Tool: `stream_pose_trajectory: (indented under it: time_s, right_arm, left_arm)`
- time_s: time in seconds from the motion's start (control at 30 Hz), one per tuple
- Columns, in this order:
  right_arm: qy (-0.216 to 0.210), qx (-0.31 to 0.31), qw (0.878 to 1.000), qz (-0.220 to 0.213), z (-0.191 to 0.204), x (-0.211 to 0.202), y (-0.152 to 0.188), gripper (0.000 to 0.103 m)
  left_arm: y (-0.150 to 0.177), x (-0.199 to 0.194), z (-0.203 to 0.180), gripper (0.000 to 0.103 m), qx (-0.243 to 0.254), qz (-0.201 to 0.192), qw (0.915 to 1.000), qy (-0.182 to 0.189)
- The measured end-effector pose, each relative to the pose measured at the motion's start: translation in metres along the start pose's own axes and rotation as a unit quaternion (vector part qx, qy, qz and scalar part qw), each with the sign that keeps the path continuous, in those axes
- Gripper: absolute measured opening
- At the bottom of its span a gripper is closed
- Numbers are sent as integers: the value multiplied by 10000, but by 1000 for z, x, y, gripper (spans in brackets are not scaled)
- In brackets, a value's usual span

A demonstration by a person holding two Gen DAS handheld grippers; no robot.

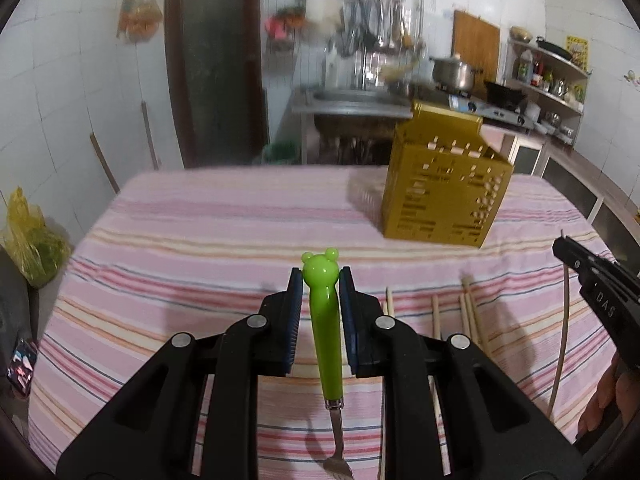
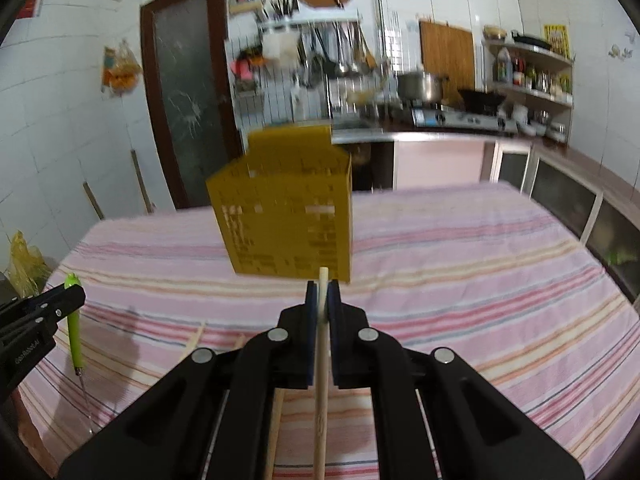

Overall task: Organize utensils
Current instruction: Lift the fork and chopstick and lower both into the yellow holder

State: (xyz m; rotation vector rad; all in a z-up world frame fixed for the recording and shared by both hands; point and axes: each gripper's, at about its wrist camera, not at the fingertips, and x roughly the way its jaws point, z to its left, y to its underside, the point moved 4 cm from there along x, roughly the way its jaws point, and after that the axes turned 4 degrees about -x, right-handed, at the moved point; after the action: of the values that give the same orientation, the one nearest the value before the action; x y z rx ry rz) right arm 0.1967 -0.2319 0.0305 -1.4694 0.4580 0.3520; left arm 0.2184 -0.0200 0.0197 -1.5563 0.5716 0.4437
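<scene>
My left gripper (image 1: 320, 280) is shut on a green fork (image 1: 326, 332) with a bear-head handle, its metal tines hanging down toward me above the striped tablecloth. My right gripper (image 2: 322, 290) is shut on a wooden chopstick (image 2: 321, 380), held lengthwise between the pads. A yellow perforated utensil holder (image 1: 444, 196) (image 2: 288, 216) stands upright on the table ahead of both grippers. Several more wooden chopsticks (image 1: 466, 312) lie on the cloth to the right of my left gripper. In the right wrist view the left gripper (image 2: 76, 294) and its green fork (image 2: 74, 332) show at the left edge.
The table wears a pink striped cloth (image 1: 200, 248). Behind it are a steel sink (image 1: 352, 100), a stove with a pot (image 1: 456, 72), hanging utensils and shelves. A yellow plastic bag (image 1: 28, 236) sits left of the table. A dark door (image 2: 188, 92) stands behind.
</scene>
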Motion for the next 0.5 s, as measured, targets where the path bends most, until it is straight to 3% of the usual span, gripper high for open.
stream_pose_trajectory:
  time_s: [0.17,0.5]
  right_arm:
    - [-87,-63,9988,-486,-2,-23,-14,6]
    - [-82,-229,9963,-819,0,-43,-15,6]
  left_arm:
    - [-3,-23,-2,17,108,-300,9995,39]
    - [1,-53,1,17,115,-729,9972,72]
